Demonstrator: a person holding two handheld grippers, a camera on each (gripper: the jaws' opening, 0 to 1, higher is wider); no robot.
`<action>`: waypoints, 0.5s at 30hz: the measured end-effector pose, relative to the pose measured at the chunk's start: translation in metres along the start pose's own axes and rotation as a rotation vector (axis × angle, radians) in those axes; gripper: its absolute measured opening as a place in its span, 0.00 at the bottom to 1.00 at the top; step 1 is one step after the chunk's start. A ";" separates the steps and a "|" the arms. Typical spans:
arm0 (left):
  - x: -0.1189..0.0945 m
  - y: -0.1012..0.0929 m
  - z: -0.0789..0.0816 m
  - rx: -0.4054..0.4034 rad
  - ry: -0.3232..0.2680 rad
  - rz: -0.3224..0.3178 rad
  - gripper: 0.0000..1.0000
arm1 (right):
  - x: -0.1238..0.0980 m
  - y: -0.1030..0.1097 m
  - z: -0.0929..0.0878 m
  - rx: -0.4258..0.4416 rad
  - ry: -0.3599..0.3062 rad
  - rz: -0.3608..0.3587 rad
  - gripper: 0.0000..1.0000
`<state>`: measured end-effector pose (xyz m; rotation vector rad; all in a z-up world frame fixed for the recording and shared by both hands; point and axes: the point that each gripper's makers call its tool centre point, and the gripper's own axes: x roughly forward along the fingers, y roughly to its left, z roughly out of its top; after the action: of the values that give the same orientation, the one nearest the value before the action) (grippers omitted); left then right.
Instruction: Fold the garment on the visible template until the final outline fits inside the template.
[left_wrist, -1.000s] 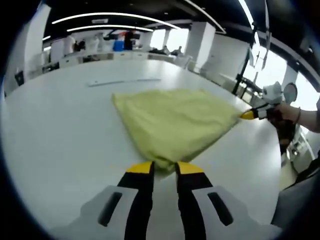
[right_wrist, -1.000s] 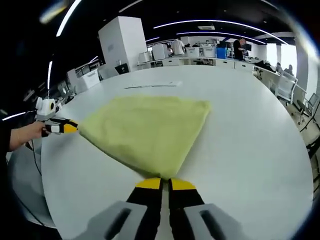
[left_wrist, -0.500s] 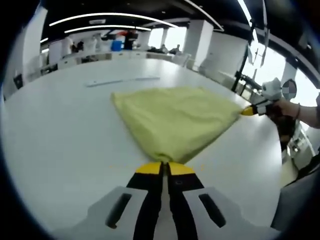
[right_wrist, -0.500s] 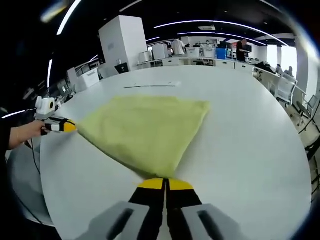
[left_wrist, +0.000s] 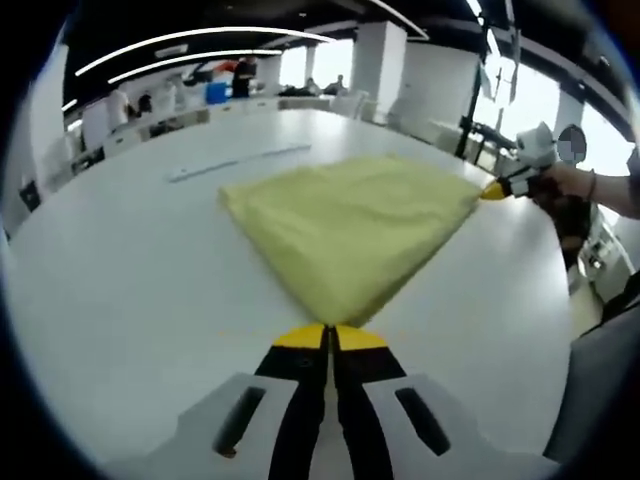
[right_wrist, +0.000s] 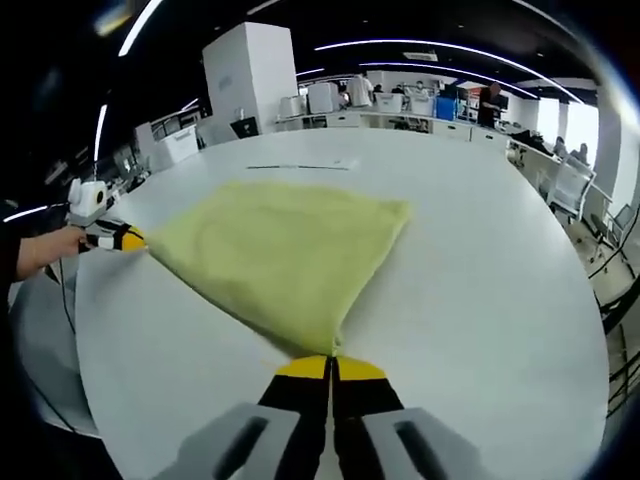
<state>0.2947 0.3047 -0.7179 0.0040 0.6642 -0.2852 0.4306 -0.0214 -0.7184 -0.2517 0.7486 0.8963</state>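
Garment (left_wrist: 350, 225): yellow cloth, spread on the white bench (left_wrist: 120, 290) in a roughly triangular outline, stretched between two held corners. Its far edge lies toward the middle of the bench; the cloth narrows to a point at each held corner. Surface fairly flat, with light creases.

Left gripper (left_wrist: 330, 338): yellow-tipped black jaws pressed together on the corner of the garment nearest this camera; the cloth fans out and away from the tips. In the right gripper view the same tool (right_wrist: 122, 238) sits at the garment's left-hand corner, held by a hand (right_wrist: 45, 250), its yellow tip meeting the cloth (right_wrist: 290, 250) at the bench edge.

Right gripper (right_wrist: 332, 368): yellow-tipped black jaws pressed together on the other corner of the garment, the cloth rising from the tips and widening beyond them. In the left gripper view this tool (left_wrist: 500, 188) sits at the garment's right-hand corner, held by a hand (left_wrist: 570, 185), its tip touching the cloth.

Thin pale strip (left_wrist: 240, 160): lies on the bench beyond the garment's far edge, apart from the cloth; seen also in the right gripper view (right_wrist: 300, 166).

Surroundings: beyond the garment, at the far side of the bench, white desks, a blue bin (right_wrist: 442, 106), a tall white cabinet (right_wrist: 248, 80) and people standing.
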 end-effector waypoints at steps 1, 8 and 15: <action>0.000 0.000 -0.001 0.001 0.003 0.002 0.00 | 0.000 0.000 -0.001 -0.004 0.007 0.004 0.00; -0.004 -0.003 -0.005 0.027 0.021 -0.002 0.00 | -0.002 0.003 -0.003 -0.021 0.020 0.010 0.00; -0.013 -0.003 -0.012 0.015 0.025 0.004 0.00 | -0.006 0.012 -0.009 -0.039 0.038 0.018 0.00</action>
<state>0.2769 0.3059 -0.7192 0.0239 0.6871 -0.2864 0.4148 -0.0224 -0.7201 -0.2974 0.7699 0.9258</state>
